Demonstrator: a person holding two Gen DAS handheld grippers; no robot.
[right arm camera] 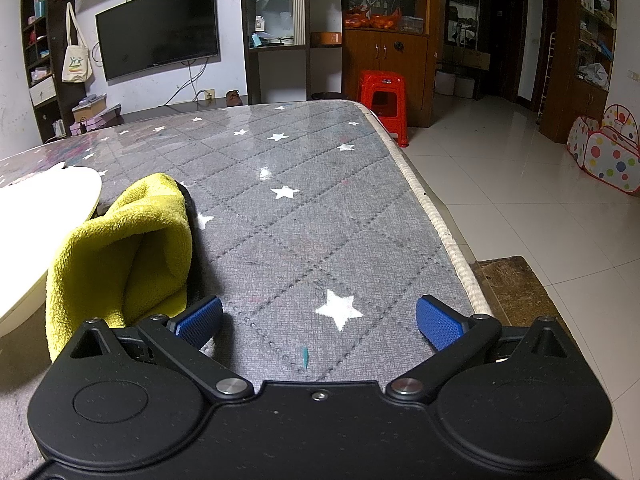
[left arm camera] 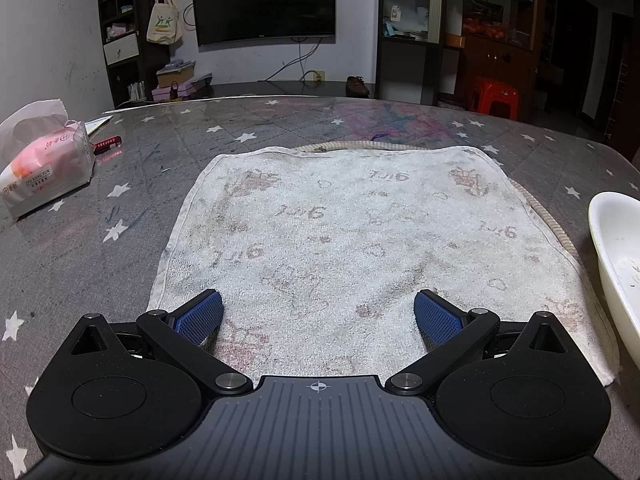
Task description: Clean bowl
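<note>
Grey quilted cover with white stars, under a glossy clear sheet: that is your counter, filling the middle of both views.

Left gripper: bottom centre of its view, fingers spread wide with nothing between them, hanging over a white towel. The towel lies flat at frame centre, stained, with a faded pink print.

Bowl: white, at the right edge of the left view, cut off by the frame, just beside the towel's right edge. Some dark specks show on its inner wall. In the right view the same bowl sits at the left edge.

Yellow cloth: fleecy and bunched, lower left of the right view, lying against the bowl's rim and reaching down to your right gripper's left finger.

Right gripper: bottom centre of its view, fingers wide apart and holding nothing, over bare counter near its right edge.

Tissue pack: pink and white, left edge of the left view, well apart from the towel.

TV: dark, on the wall, top centre of the left view.

Red stool: on the floor beyond the counter's far corner, upper middle of the right view.
</note>
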